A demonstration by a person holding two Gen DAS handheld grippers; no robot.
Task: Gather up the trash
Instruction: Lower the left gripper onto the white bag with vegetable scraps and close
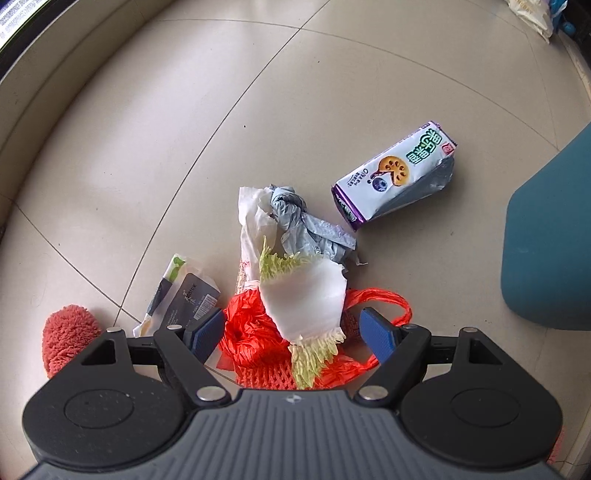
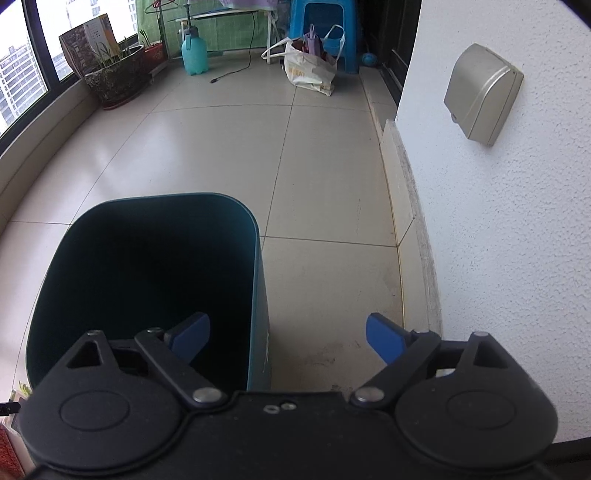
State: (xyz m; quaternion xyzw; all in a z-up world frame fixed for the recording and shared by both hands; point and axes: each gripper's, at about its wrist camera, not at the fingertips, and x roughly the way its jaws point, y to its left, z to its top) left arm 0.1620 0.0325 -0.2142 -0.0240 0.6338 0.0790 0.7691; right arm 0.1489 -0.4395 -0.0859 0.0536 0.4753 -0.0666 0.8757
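In the left wrist view a trash pile lies on the tiled floor: a cabbage leaf (image 1: 303, 299) on a red plastic bag (image 1: 255, 339) and red foam net (image 1: 266, 376), a crumpled grey bag (image 1: 306, 221), white paper (image 1: 255, 218), a purple-white snack box (image 1: 395, 173), a dark card (image 1: 192, 299) and a small wrapper (image 1: 162, 291). My left gripper (image 1: 293, 332) is open above the leaf and red bag, fingers either side. In the right wrist view my right gripper (image 2: 286, 338) is open and empty over the right wall of a teal bin (image 2: 258, 280); the bin's inside looks dark.
The teal bin's side (image 1: 550, 240) stands right of the pile. A red fluffy slipper (image 1: 66, 336) sits at lower left. A white wall (image 2: 498, 221) with a grey box (image 2: 480, 92) is on the right. A plant pot (image 2: 114, 74), spray bottle (image 2: 194, 51), bag (image 2: 310, 66) and blue stool (image 2: 325, 22) stand far off.
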